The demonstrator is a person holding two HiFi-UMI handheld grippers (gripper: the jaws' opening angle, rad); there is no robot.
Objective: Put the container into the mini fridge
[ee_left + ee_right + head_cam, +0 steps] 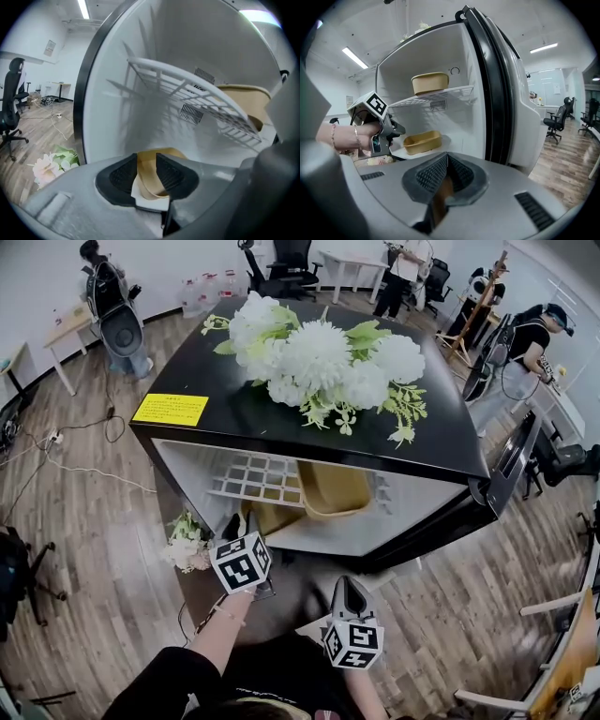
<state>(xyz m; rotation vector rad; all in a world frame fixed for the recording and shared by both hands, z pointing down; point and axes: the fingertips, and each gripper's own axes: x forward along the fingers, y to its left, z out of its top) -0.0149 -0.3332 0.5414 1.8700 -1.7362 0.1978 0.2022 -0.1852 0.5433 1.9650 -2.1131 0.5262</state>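
Inside the mini fridge (309,442), head view, the container (272,517) rests on the fridge floor, left tool (242,524) at the fridge mouth; left gripper view: jaws apart, gripping nothing; right gripper view: right tool (446,168) closed, empty; placing seems done; next, shut the door (511,108).

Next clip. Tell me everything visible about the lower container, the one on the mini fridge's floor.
The lower container is a shallow tan tub, rectangular with rounded corners and a lipped rim, plastic-looking, no lid. It sits upright and flat on the white floor of the mini fridge, under the wire shelf, toward the front. The left gripper is beside it, jaws apart, not clamping it; in its view the rim shows between them.
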